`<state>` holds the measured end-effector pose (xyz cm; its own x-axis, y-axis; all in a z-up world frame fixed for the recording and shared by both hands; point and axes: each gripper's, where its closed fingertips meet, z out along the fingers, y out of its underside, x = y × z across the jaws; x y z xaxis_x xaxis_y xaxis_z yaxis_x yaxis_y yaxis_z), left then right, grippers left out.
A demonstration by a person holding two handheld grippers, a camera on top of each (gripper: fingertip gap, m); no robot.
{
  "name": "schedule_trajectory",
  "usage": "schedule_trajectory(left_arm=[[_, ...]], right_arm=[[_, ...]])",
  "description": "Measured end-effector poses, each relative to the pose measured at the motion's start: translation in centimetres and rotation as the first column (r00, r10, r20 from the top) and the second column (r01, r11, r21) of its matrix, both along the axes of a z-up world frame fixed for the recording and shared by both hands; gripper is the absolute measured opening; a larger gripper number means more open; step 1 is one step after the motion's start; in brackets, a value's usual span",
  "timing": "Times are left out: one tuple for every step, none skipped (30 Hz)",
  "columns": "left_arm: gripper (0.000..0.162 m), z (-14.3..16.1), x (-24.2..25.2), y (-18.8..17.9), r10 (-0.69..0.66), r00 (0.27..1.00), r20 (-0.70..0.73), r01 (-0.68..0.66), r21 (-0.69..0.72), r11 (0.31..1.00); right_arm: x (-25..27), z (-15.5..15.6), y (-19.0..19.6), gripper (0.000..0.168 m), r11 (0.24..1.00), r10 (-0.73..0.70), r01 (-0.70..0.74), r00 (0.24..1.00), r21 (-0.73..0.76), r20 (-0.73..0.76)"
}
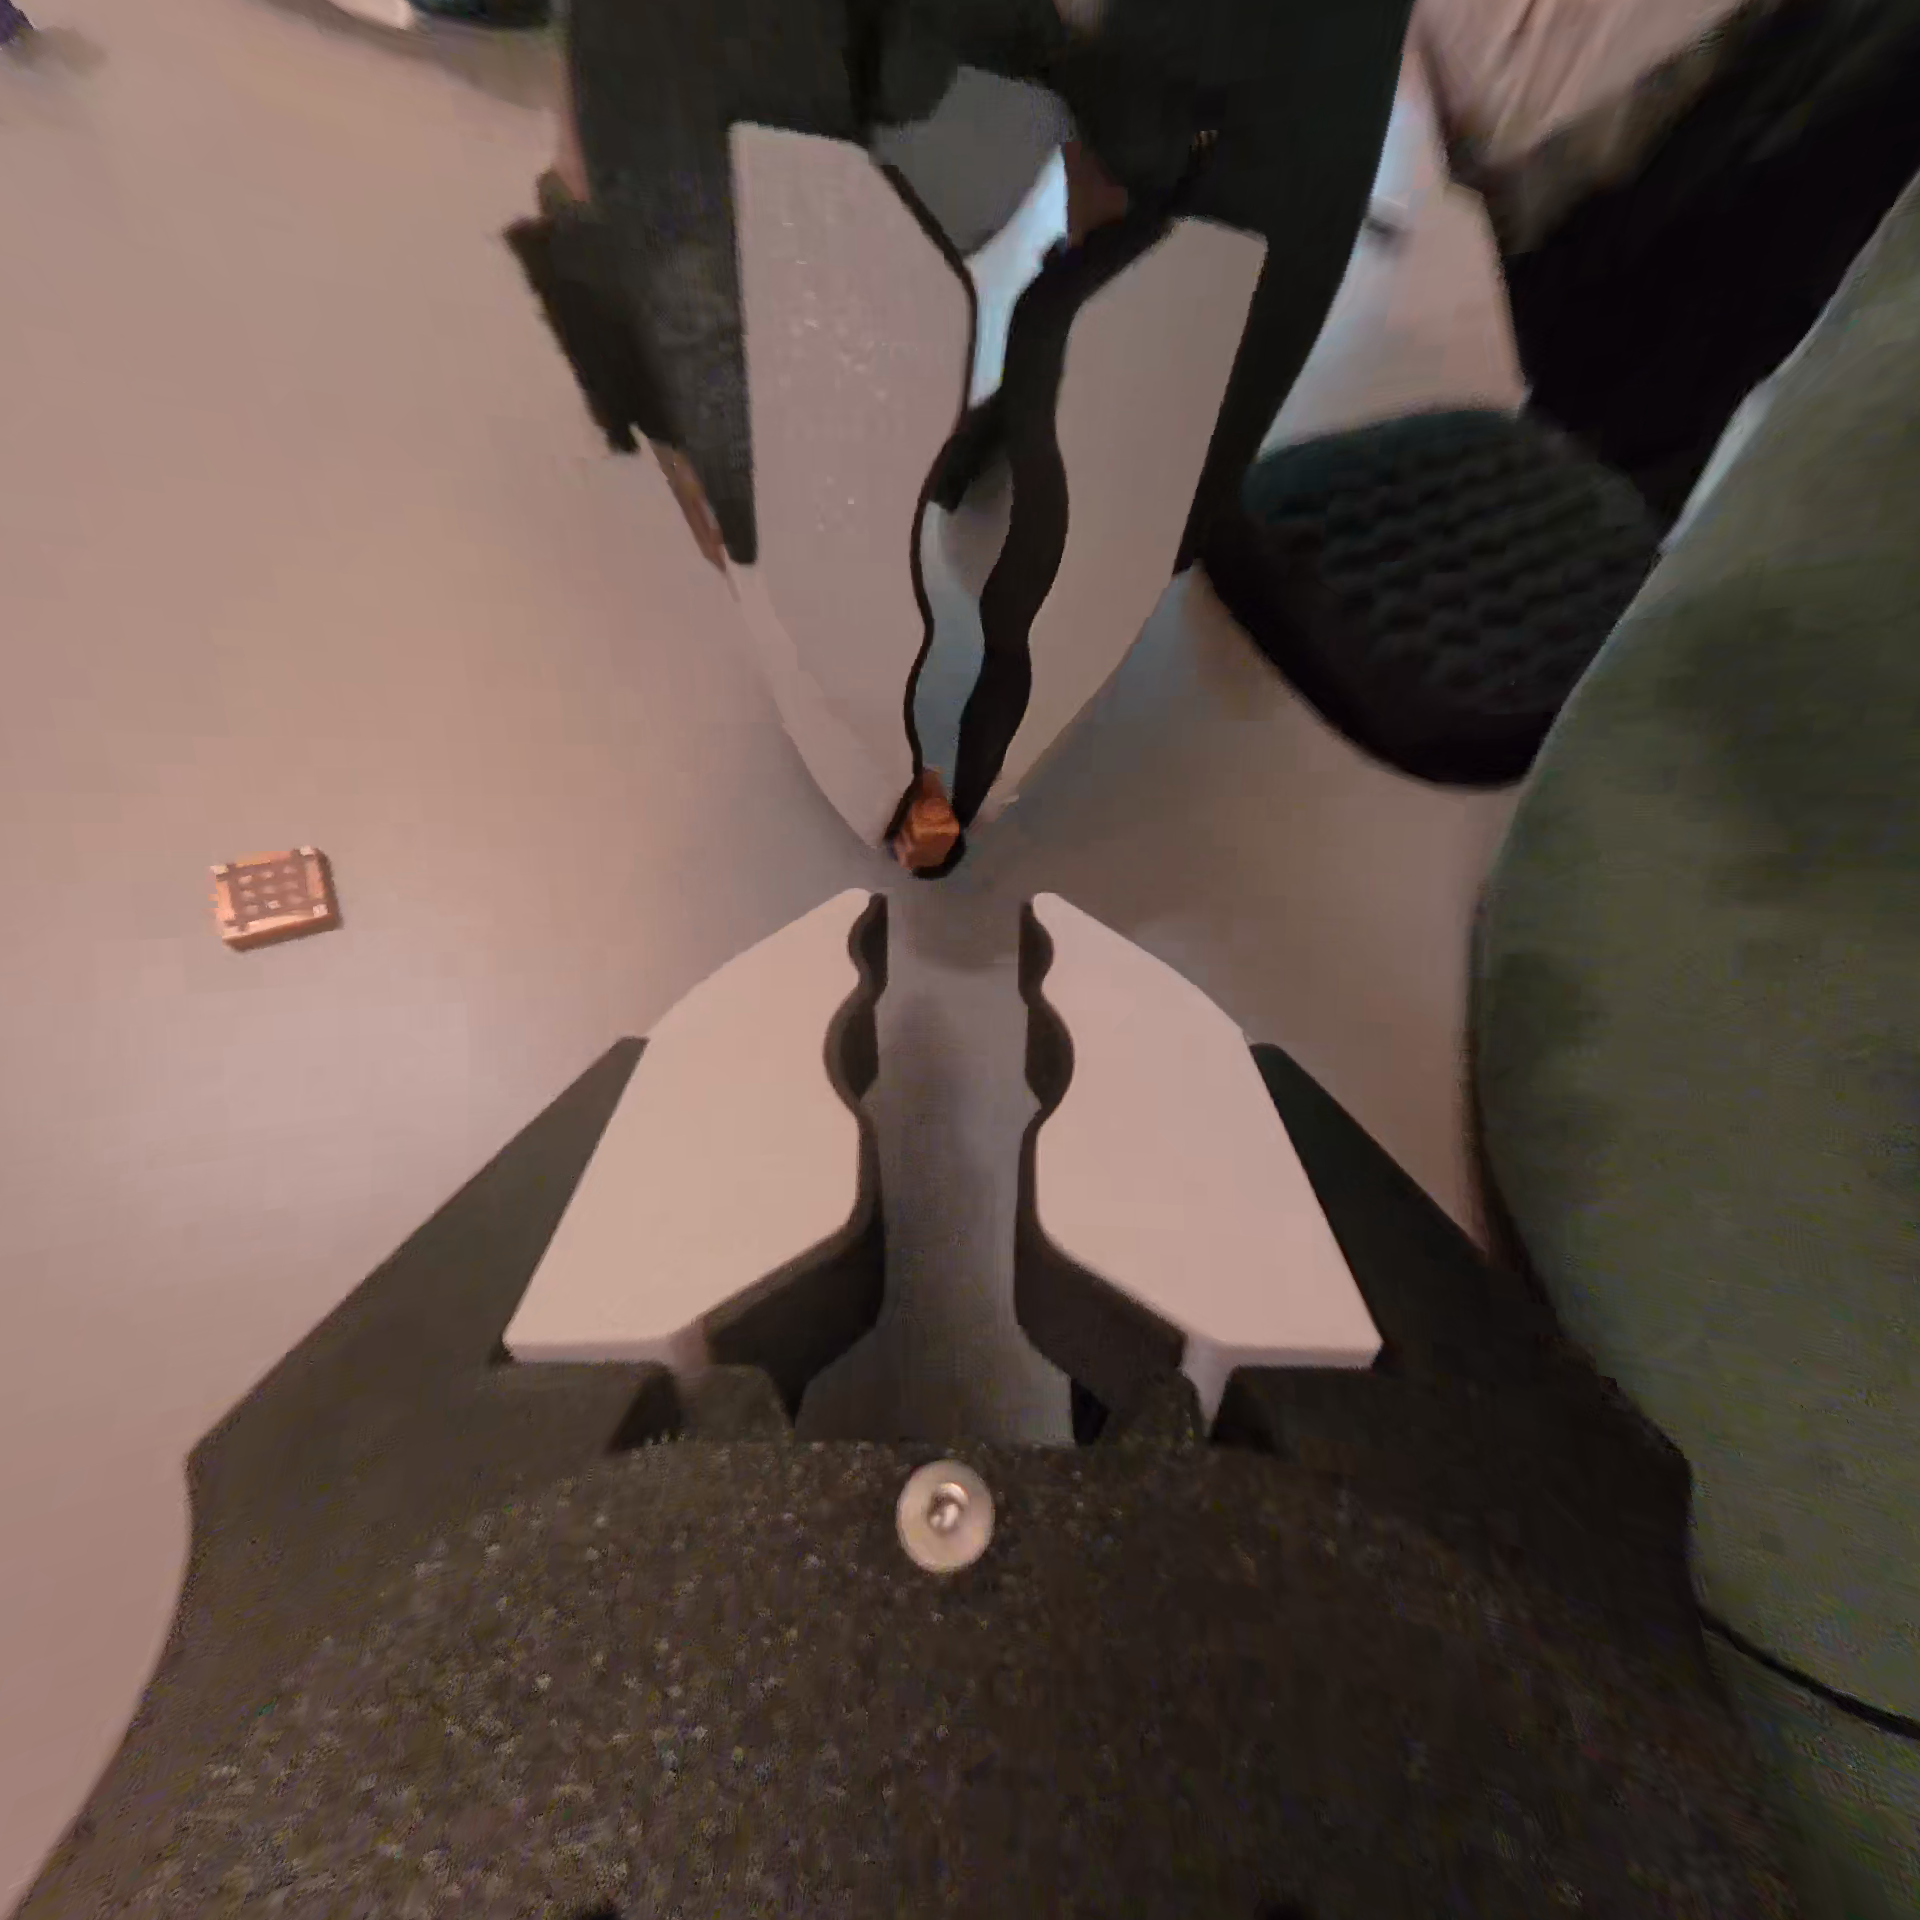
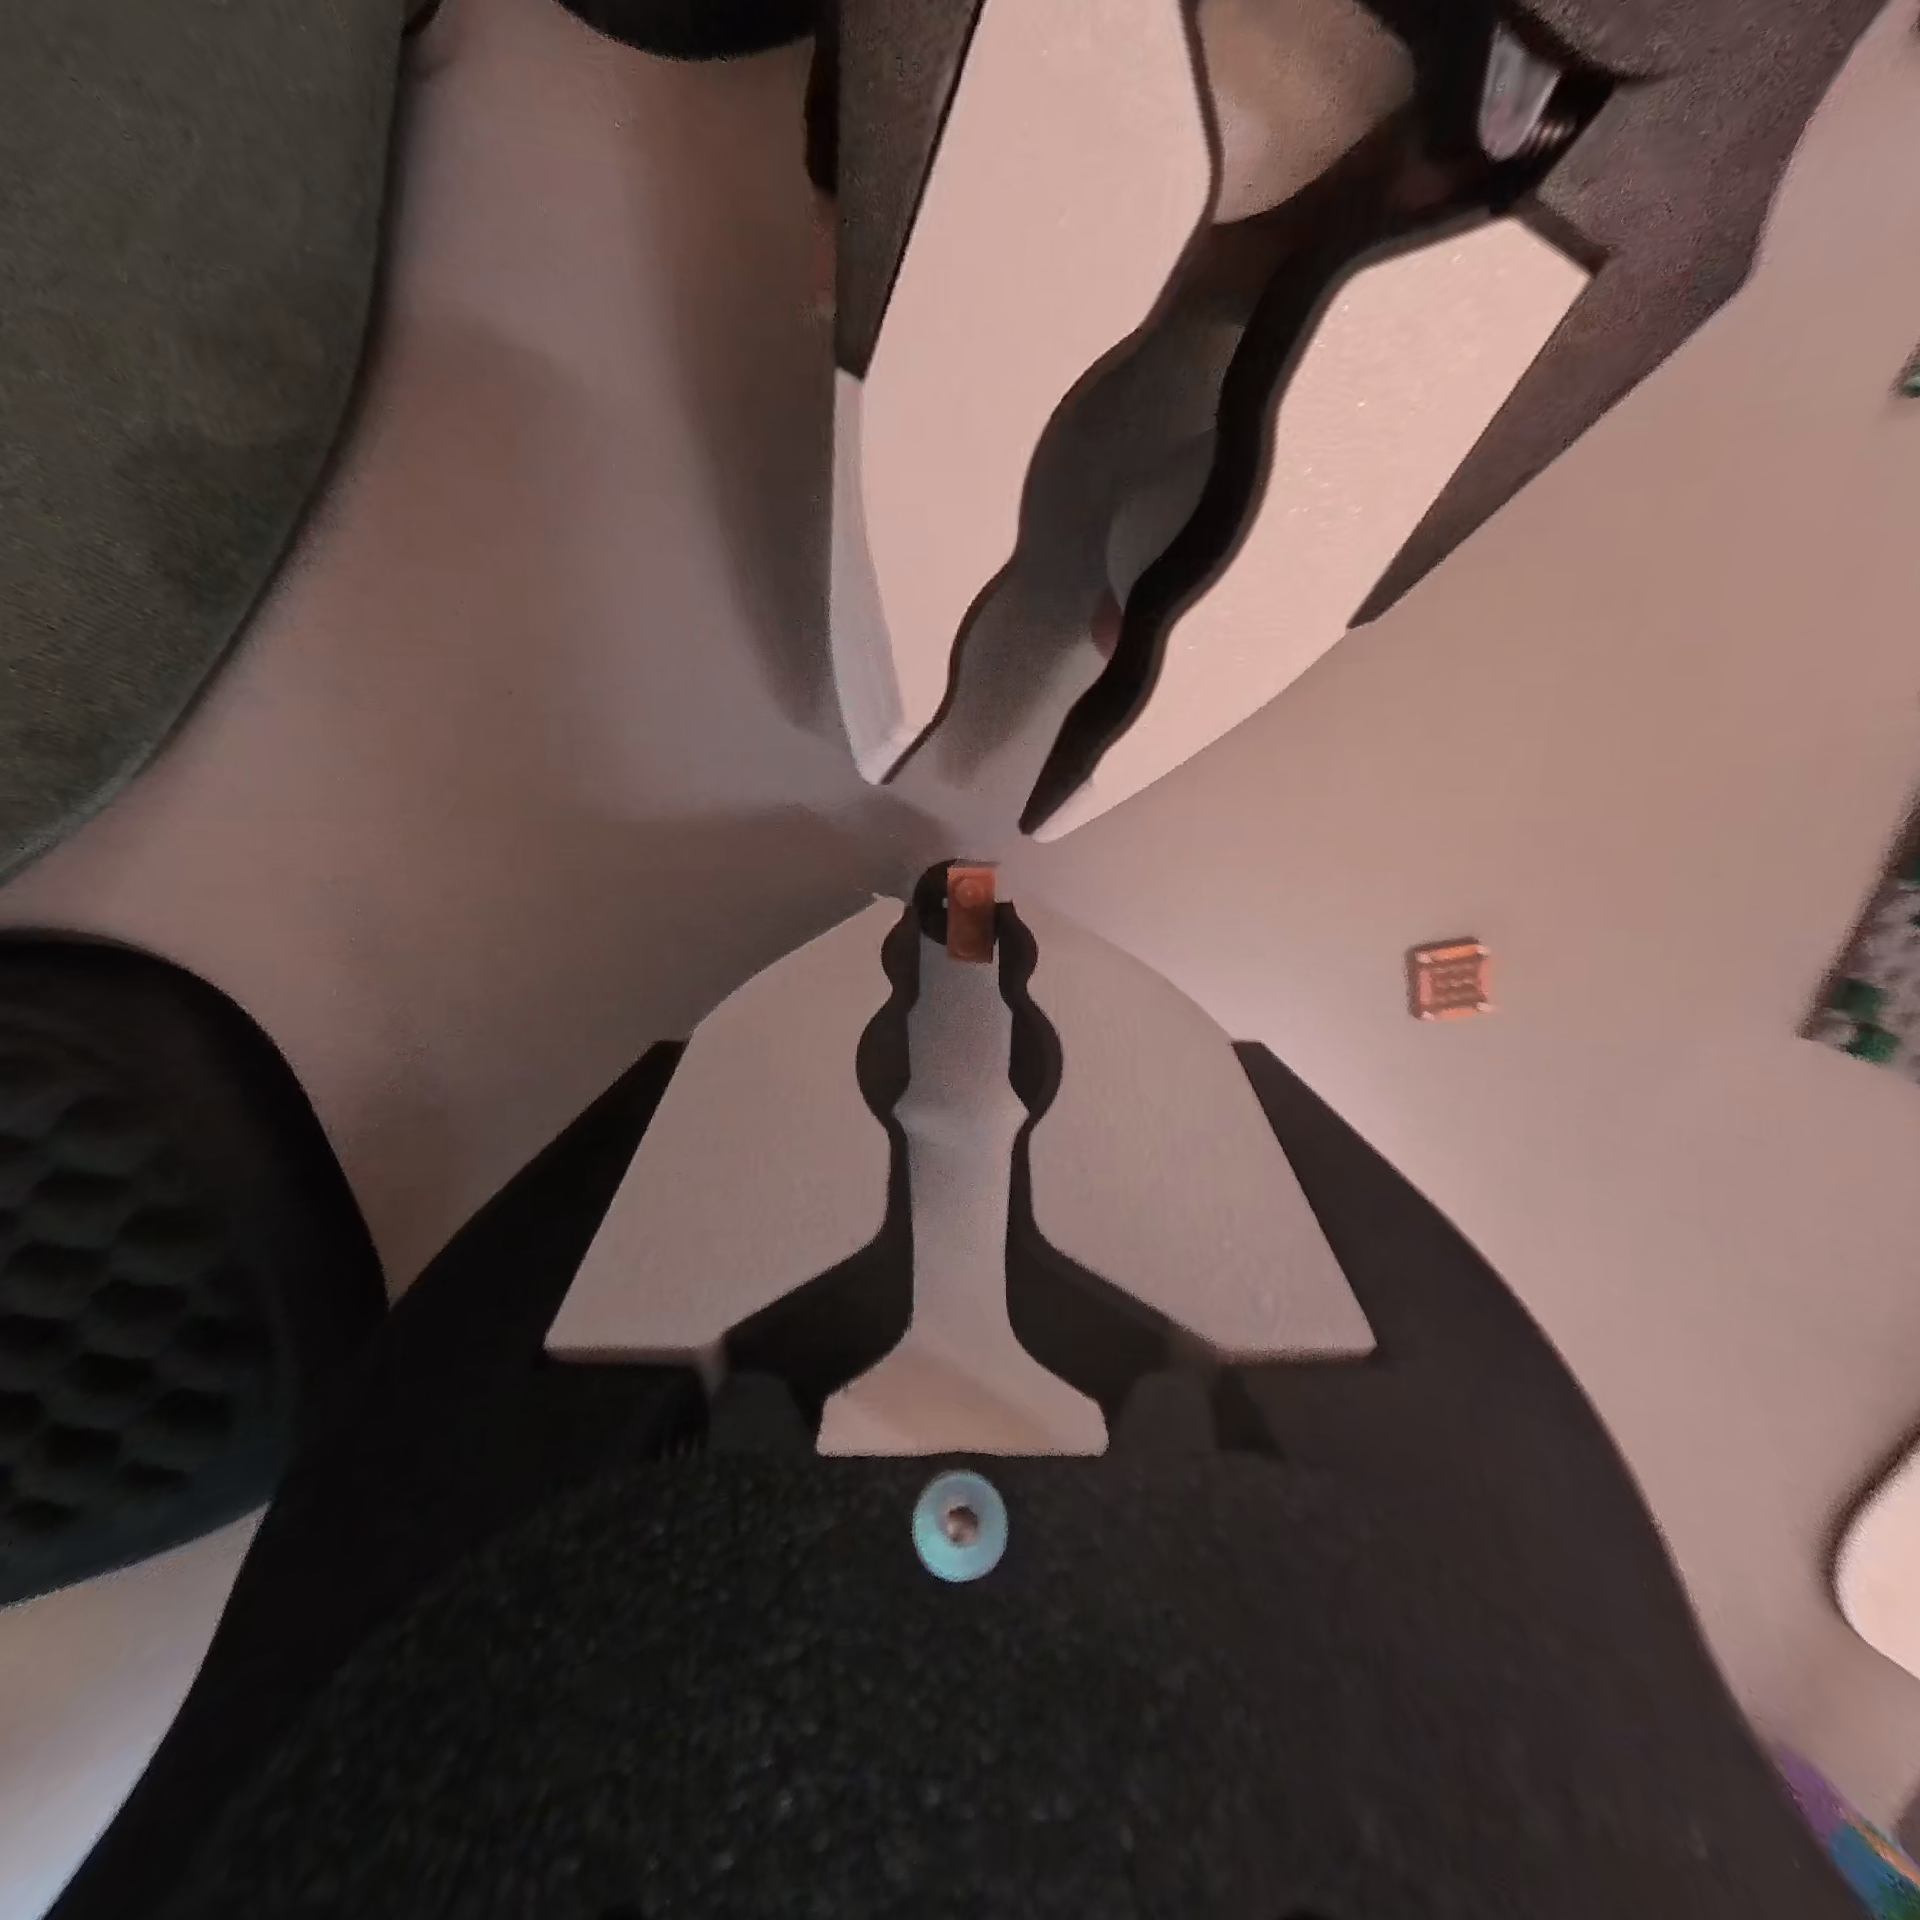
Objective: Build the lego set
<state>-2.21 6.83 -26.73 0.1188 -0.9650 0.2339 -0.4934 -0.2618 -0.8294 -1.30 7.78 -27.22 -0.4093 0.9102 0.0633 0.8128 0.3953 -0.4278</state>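
— Two grippers, tip to tip over the pale table (image 1: 312,520). Right gripper (image 2: 954,935) is clamped on one small orange-brown lego brick (image 2: 970,923), pinched at its very fingertips; the left wrist view catches the same brick (image 1: 928,821) from the other side.

— And the left gripper (image 1: 951,914)?

— Its jaws stand apart with nothing between them, tips just short of the brick, not touching it as far as I can tell. From the right wrist view it (image 2: 956,805) comes in slanted from above the brick, again with a gap between its fingers.

— How many pieces do you count?

— Two lego pieces. The held brick, and one tan studded plate (image 1: 274,898) lying flat on the table, well apart from the brick; in the right wrist view that plate (image 2: 1450,979) sits to the brick's right.

— Anything crowding them?

— One green upholstered cushion (image 1: 1714,1039) and one dark round honeycomb-patterned object (image 1: 1444,592), both near the brick on the side away from the plate. Neither touches the grippers.

— Does either view add something?

— Only the right wrist view shows a green-patterned sheet (image 2: 1870,997) at the frame edge beyond the plate, blurred, plus a white rounded shape (image 2: 1881,1558) I cannot identify. Only the left shows the person's dark sleeve (image 1: 1662,260) behind the right gripper.
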Motion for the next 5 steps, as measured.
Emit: schedule_trajectory(left_arm=[[0.026,0.7,0.1,0.1,0.015,0.999,0.044,-0.013,-0.052,0.999],[0.029,1.4,0.2,0.3,0.038,0.996,0.085,-0.03,-0.101,0.994],[0.031,1.9,0.2,0.6,0.072,0.99,0.12,-0.053,-0.152,0.987],[0.033,2.4,0.2,0.9,0.107,0.983,0.147,-0.075,-0.207,0.975],[0.035,2.7,0.3,1.2,0.143,0.975,0.171,-0.095,-0.264,0.96]], right_arm=[[0.0,0.5,0.2,0.014,1.0,-0.006,0.006,1.0,0.021,-0.009],[0.0,0.9,0.4,0.014,0.999,-0.014,0.015,1.0,0.04,-0.02],[0.0,1.3,0.5,0.014,0.998,-0.021,0.023,0.999,0.058,-0.032],[0.0,1.7,0.6,0.014,0.997,-0.027,0.03,0.999,0.073,-0.041],[0.0,2.0,0.7,0.014,0.995,-0.034,0.038,0.998,0.088,-0.051]])
